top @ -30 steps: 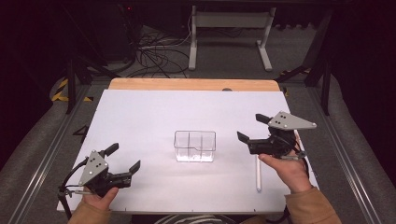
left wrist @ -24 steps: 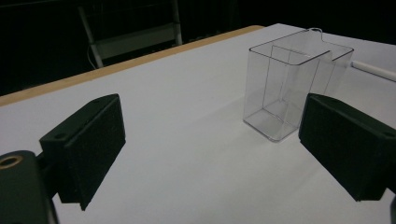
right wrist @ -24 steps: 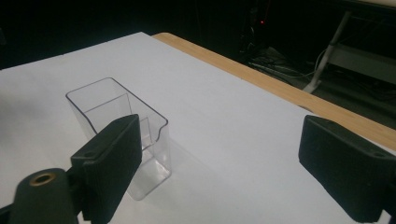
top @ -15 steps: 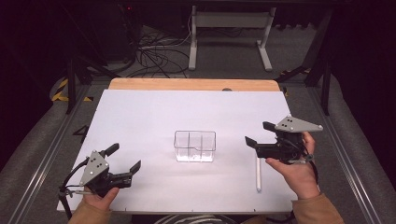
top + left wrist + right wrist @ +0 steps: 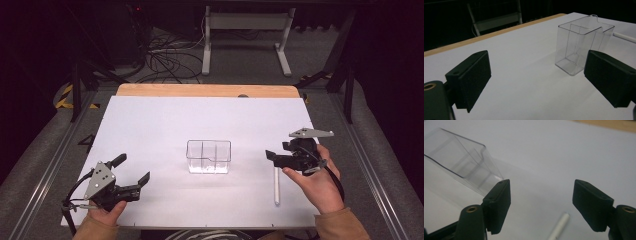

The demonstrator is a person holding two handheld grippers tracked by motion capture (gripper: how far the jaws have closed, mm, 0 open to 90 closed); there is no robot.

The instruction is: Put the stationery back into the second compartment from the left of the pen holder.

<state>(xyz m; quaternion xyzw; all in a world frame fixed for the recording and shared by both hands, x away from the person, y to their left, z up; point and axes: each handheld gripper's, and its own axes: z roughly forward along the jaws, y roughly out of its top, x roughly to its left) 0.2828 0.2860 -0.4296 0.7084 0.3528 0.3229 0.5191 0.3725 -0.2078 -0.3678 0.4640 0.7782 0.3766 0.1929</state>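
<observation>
Jaws of the right gripper (image 5: 274, 159), just closing partway, stand open and empty above the white stick's (image 5: 276, 186) tip, clear box (image 5: 208, 156) beyond; left gripper (image 5: 133, 172) gapes empty.

White stick (image 5: 276, 186) flat beside clear box (image 5: 208, 156)

Right hand-held gripper (image 5: 276, 158) lower, nearer (jaws narrower).

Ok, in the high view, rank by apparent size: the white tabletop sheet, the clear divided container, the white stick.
1. White tabletop sheet, by far the largest.
2. Clear divided container.
3. White stick: about as long as the container is wide, but far thinner, so smallest in area.
</observation>
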